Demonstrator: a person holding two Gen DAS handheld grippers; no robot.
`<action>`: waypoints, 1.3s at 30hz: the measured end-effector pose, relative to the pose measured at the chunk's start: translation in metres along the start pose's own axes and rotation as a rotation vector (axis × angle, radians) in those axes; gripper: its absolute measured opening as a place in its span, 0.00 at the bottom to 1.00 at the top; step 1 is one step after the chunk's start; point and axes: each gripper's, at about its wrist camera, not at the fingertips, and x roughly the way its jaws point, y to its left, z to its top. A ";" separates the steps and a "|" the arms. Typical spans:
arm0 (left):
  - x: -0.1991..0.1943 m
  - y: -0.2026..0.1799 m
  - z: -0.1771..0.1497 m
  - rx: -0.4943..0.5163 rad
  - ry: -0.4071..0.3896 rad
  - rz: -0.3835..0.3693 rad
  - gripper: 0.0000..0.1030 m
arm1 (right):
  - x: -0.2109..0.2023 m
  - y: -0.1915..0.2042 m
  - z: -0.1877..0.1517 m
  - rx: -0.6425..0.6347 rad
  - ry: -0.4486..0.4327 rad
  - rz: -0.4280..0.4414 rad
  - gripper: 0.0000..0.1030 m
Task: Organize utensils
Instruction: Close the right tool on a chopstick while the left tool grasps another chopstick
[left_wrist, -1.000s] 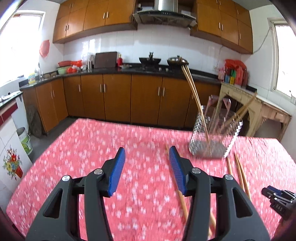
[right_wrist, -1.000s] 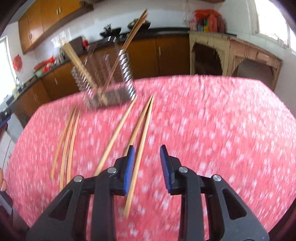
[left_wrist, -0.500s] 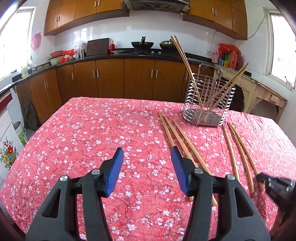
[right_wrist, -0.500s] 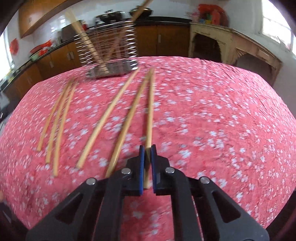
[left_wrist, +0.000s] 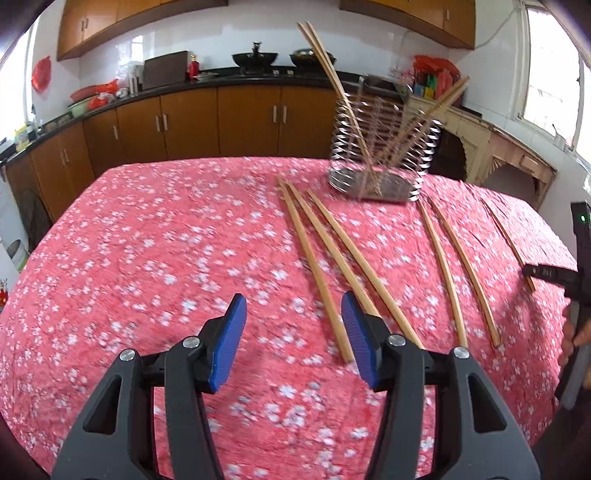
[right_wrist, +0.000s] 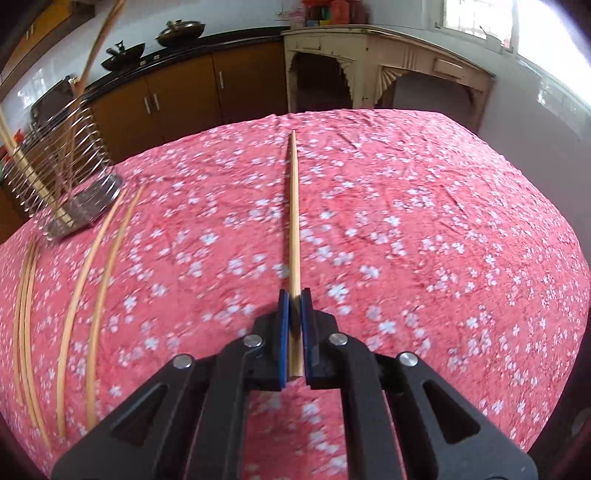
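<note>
My right gripper (right_wrist: 294, 295) is shut on one wooden chopstick (right_wrist: 294, 206) that points straight ahead over the red flowered tablecloth (right_wrist: 424, 229); it also shows at the right edge of the left wrist view (left_wrist: 543, 272), holding the chopstick (left_wrist: 508, 236). My left gripper (left_wrist: 293, 314) is open and empty above the cloth, just left of three loose chopsticks (left_wrist: 321, 266). Two more chopsticks (left_wrist: 458, 269) lie to their right. A wire utensil holder (left_wrist: 380, 162) with several chopsticks in it stands at the far side of the table, also seen in the right wrist view (right_wrist: 62, 177).
Loose chopsticks (right_wrist: 85, 266) lie left of the held one in the right wrist view. Wooden kitchen cabinets (left_wrist: 207, 122) and a counter with pots stand behind the table. A pale side table (right_wrist: 388, 70) stands at the back right.
My right gripper has closed on one chopstick and lifted it away from the others, turning right. My left gripper has stayed open and moved forward and down toward the three chopsticks.
</note>
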 end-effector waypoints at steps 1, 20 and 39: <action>0.002 -0.003 -0.001 0.006 0.011 -0.010 0.52 | 0.000 0.001 -0.001 -0.004 -0.004 -0.002 0.07; 0.037 -0.011 0.002 -0.038 0.165 0.020 0.07 | 0.002 0.000 0.001 -0.001 -0.012 0.006 0.08; 0.066 0.059 0.033 0.008 0.181 0.078 0.09 | 0.004 0.000 0.004 -0.003 -0.012 0.006 0.08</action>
